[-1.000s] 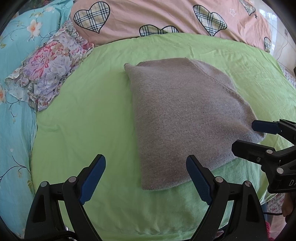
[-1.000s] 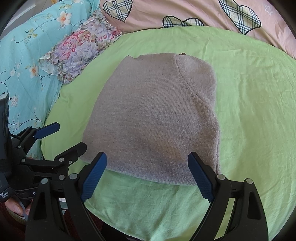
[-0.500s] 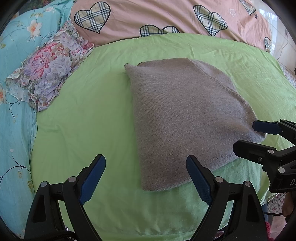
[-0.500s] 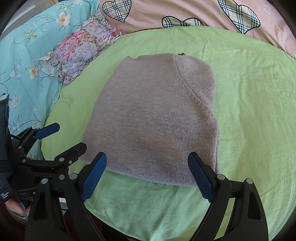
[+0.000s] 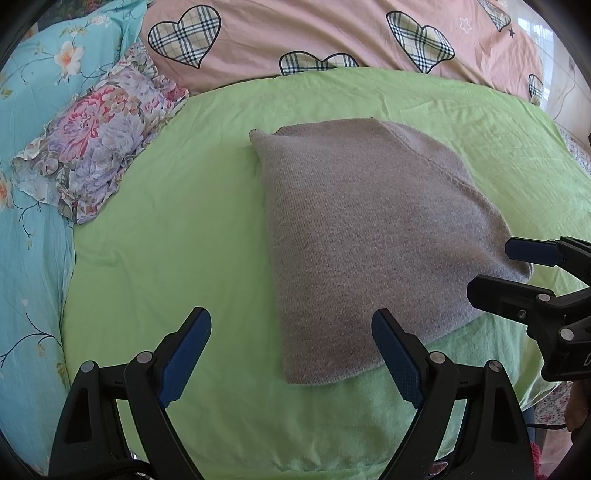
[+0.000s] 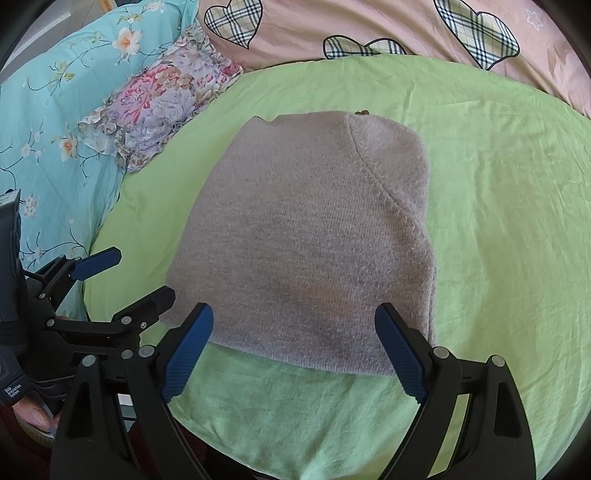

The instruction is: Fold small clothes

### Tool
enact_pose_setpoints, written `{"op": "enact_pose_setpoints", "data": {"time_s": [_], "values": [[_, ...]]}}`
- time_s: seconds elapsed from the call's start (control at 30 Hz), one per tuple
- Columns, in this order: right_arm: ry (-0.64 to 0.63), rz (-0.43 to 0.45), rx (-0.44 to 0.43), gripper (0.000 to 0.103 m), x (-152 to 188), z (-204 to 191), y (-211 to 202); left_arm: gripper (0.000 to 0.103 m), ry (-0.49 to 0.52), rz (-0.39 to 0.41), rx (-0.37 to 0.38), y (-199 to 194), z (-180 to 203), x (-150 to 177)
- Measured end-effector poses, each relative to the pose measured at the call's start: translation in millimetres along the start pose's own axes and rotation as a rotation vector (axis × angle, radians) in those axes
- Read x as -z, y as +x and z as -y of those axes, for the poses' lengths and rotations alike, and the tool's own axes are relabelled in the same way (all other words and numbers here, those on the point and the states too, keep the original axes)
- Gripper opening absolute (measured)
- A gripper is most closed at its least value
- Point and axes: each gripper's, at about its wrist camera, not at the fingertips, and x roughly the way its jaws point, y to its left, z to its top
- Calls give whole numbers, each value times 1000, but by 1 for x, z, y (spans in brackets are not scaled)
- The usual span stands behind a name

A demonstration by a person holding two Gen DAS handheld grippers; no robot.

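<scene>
1. The folded grey knitted sweater (image 5: 373, 236) lies flat on the light green bed sheet (image 5: 177, 229), in the same place as one second ago.
2. The left gripper (image 5: 291, 354) hovers released at the sweater's near left corner, not moved since before.
3. The right gripper (image 6: 295, 350) hovers with its jaws spread wide over the near hem, holding nothing.
4. A floral ruffled pillow (image 5: 92, 155) and a pink quilt with checked hearts (image 5: 295, 33) lie beyond.
</scene>
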Motion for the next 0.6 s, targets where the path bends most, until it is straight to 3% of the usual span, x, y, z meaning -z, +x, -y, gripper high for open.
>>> {"op": "enact_pose_setpoints", "data": {"time_s": [0.6], "values": [[5,10,-1,89,-5,-2,-1,89,2,8,-3,1,1,-6]]}}
